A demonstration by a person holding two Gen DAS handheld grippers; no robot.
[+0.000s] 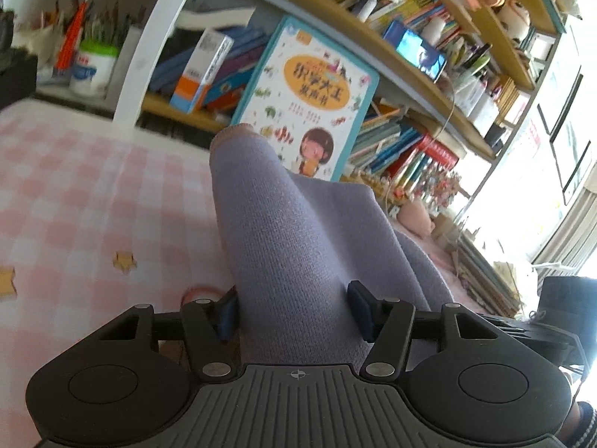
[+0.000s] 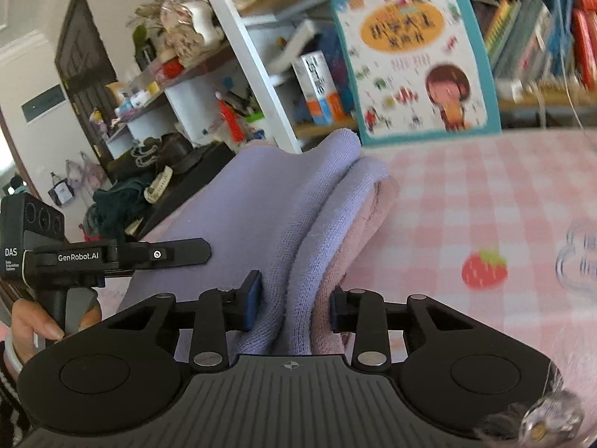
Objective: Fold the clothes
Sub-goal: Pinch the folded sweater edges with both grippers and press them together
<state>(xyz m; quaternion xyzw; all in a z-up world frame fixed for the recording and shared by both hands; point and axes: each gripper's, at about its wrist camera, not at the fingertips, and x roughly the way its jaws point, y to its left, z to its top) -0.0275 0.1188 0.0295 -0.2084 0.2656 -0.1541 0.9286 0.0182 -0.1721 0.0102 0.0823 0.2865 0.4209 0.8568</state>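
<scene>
left gripper – jaws clamp lavender garment | right gripper – pinches folded edge | likely lifting both ends to fold

The right gripper is clamping a folded lavender garment lying over the pink checked tablecloth, near its far edge.

Left tool: black plastic linkage arms, silver pivot screws, dark blue pads, ribbed grey housing with a crosshair mark. Right tool: identical build. In the right wrist view the left tool's side reads "GenRobot.AI" and "DAS". Hand: pale bangle, striped sleeve.
</scene>
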